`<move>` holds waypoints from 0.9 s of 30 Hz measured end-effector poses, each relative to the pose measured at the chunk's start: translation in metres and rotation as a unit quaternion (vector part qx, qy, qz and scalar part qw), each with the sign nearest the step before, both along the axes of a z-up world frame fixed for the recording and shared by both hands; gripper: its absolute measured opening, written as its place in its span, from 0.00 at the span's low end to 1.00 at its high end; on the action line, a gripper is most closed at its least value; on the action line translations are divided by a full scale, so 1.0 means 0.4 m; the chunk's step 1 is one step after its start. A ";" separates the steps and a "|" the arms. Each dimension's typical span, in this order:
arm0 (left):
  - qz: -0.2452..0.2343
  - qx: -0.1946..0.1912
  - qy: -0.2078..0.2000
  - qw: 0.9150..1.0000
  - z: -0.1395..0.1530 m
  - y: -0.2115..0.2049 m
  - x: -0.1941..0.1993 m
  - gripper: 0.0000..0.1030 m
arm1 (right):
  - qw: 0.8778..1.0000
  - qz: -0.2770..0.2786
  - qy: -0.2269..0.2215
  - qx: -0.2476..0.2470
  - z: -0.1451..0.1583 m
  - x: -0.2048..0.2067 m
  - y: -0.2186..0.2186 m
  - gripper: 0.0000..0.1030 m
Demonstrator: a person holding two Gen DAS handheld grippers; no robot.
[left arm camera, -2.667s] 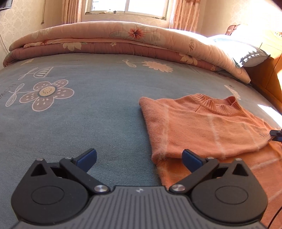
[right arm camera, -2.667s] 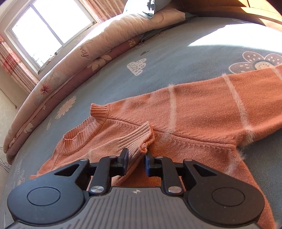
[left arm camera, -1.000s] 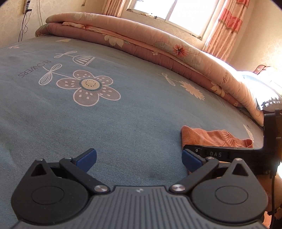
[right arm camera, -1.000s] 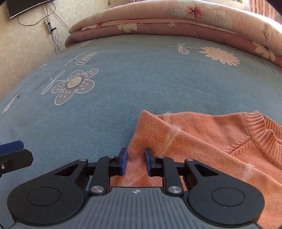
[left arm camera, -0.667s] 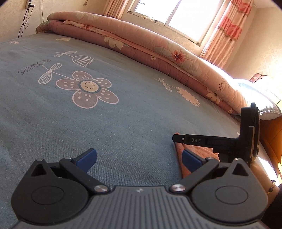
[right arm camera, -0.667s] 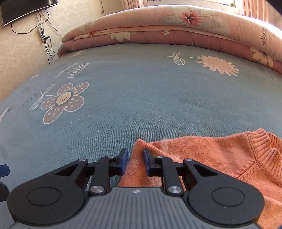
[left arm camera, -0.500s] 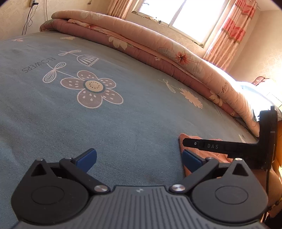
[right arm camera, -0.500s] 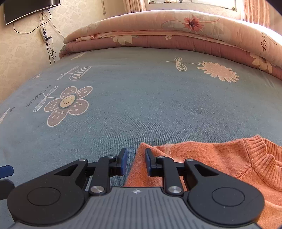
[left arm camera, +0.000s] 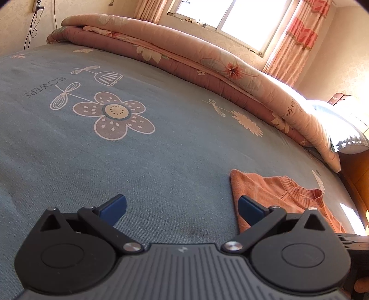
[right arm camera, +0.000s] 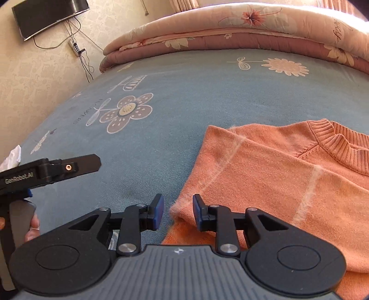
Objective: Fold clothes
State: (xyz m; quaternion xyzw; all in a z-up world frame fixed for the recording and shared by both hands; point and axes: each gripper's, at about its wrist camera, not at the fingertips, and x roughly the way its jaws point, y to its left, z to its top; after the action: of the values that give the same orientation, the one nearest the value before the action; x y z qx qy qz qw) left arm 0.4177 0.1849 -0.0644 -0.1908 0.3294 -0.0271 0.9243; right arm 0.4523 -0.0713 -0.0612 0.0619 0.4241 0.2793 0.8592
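Note:
An orange knit sweater (right arm camera: 265, 170) with pale stripes lies folded on the blue flowered bedsheet (right arm camera: 184, 92), ribbed collar to the right. My right gripper (right arm camera: 177, 211) hovers at the sweater's near left edge, narrowly open, with the fuzzy folded edge lying flat between and below its fingers. In the left wrist view the sweater (left arm camera: 276, 193) shows at the right. My left gripper (left arm camera: 182, 207) is wide open over bare bedsheet (left arm camera: 138, 161), its right fingertip (left arm camera: 250, 208) at the sweater's left edge. Its black body (right arm camera: 50, 170) appears at the left of the right wrist view.
A rolled pink floral quilt (left arm camera: 184, 53) runs along the bed's far side, with a pillow (left arm camera: 341, 129) and wooden headboard at the right. A wall screen (right arm camera: 48, 16) and cables hang at the left. A small white item (right arm camera: 11, 157) lies near the bed's left edge.
My right gripper has drawn back from the sweater's left edge and its fingers have parted slightly. It has dropped out of the left wrist view's middle to the lower right corner.

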 end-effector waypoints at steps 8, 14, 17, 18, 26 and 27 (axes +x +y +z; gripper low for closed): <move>-0.006 0.001 0.001 1.000 0.003 -0.010 -0.001 0.99 | 0.998 0.011 0.054 0.011 -0.081 -0.013 0.037 0.54; -0.010 -0.001 0.001 1.000 0.011 -0.021 0.000 0.99 | 0.997 0.020 0.062 0.035 -0.034 -0.105 -0.016 0.54; -0.019 -0.003 0.000 1.000 0.020 -0.040 -0.005 0.99 | 0.997 0.005 0.062 0.035 -0.032 -0.164 -0.053 0.56; -0.022 -0.004 0.000 1.000 0.023 -0.048 -0.006 0.99 | 0.997 0.000 0.063 0.035 -0.031 -0.184 -0.065 0.56; -0.107 -0.002 -0.012 0.994 0.070 -0.180 -0.034 0.99 | 0.996 -0.041 0.064 0.035 -0.027 -0.343 -0.164 0.64; -0.121 0.002 -0.017 0.993 0.078 -0.200 -0.041 0.99 | 0.996 -0.056 0.063 0.033 -0.027 -0.359 -0.189 0.66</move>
State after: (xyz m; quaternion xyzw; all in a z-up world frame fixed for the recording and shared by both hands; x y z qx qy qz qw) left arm 0.4014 0.1048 -0.0332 -0.1475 0.3346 -0.1413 0.9200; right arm 0.3088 -0.1471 -0.0719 0.1317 0.4638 0.2400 0.8426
